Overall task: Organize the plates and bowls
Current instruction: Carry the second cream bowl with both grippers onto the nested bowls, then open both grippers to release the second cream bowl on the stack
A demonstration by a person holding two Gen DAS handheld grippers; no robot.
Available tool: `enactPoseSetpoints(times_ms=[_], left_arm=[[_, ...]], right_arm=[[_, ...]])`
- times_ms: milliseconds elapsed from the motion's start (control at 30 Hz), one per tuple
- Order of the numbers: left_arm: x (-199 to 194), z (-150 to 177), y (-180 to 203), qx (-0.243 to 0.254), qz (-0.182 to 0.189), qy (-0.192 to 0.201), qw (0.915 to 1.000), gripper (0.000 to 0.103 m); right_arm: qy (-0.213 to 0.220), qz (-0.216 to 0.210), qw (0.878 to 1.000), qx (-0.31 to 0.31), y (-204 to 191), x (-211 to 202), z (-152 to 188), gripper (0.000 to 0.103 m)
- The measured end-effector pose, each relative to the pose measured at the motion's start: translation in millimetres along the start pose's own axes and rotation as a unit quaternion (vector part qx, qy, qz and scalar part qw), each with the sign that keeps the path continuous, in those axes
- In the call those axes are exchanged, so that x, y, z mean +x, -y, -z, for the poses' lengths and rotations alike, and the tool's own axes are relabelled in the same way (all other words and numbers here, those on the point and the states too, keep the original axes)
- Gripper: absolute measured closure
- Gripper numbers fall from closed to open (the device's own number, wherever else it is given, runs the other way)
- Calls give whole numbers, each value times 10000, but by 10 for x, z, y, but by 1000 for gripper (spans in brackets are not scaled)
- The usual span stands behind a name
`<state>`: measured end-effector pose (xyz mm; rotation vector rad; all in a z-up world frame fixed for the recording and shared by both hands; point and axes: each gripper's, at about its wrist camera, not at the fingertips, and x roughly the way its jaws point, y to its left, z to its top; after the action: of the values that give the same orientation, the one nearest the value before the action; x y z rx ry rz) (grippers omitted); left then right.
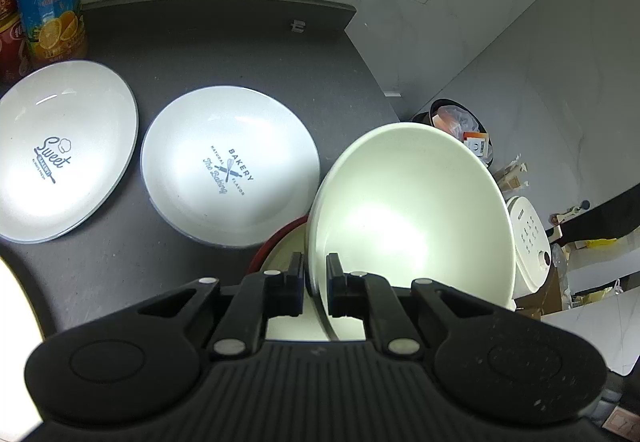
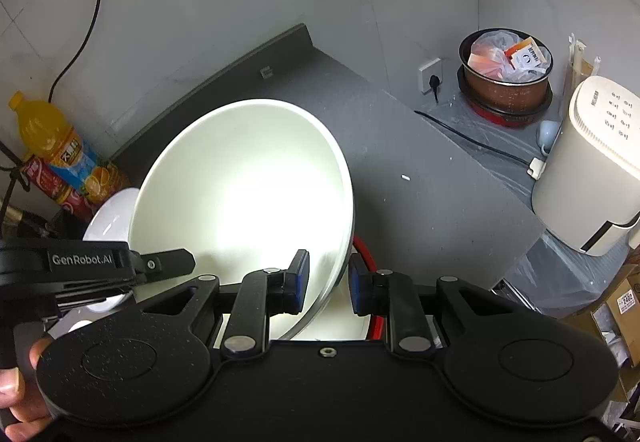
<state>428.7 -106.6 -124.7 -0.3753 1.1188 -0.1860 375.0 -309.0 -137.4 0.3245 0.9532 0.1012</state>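
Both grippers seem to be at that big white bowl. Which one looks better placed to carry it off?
Probably the left gripper: its fingers look closed on the white bowl's rim. The right gripper's fingers straddle the rim with a gap showing.

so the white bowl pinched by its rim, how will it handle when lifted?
The white bowl looks glazed and rigid, so it won't flex but could slip between the left hand-held gripper pads. Gripped at one rim edge and tilted, it will likely want to swing. Probably ceramic, so chip-prone against the red-rimmed bowl below.
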Motion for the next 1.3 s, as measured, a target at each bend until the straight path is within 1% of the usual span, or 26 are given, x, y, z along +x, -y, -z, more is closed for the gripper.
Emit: enactPoseSetpoints(times_ms=[233,333,600,667,800,933,1033,1133,1200,1300], left_arm=[[-47,66,-29,-40,-46,-54,10000,94],[-58,118,-64,-94,-44,-118,9999,93],[31,266,-174,-193,-168,-305,9992,93],[31,283,-189,-254,-109,-289,9992,91],[33,278,-166,-247,-185,-301,9991,91],[17,263,-142,-303,-220,-355,9987,87],[-3,232,-126,-237,-413,-364,9982,85],[-27,202,-156,-296,-352,-295,9985,83],[-28,190,-174,-334,-338,-313,9984,83],[-41,190,-168,-344,-357,-303,9983,83]], right_arm=[[-87,13,9999,-145,-45,-22,78,81],[-215,4,9997,-120,-43,-10,122,79],[-401,22,9990,-204,-67,71,227,77],[-388,19,9990,-202,-62,78,233,76],[-430,-29,9990,-135,-45,88,203,74],[-415,-74,9991,-83,-12,88,199,73],[-377,-91,9992,-29,18,66,205,73],[-318,29,9995,-83,28,49,197,73],[-332,-63,9994,8,64,45,184,73],[-289,-93,9995,24,69,18,174,73]])
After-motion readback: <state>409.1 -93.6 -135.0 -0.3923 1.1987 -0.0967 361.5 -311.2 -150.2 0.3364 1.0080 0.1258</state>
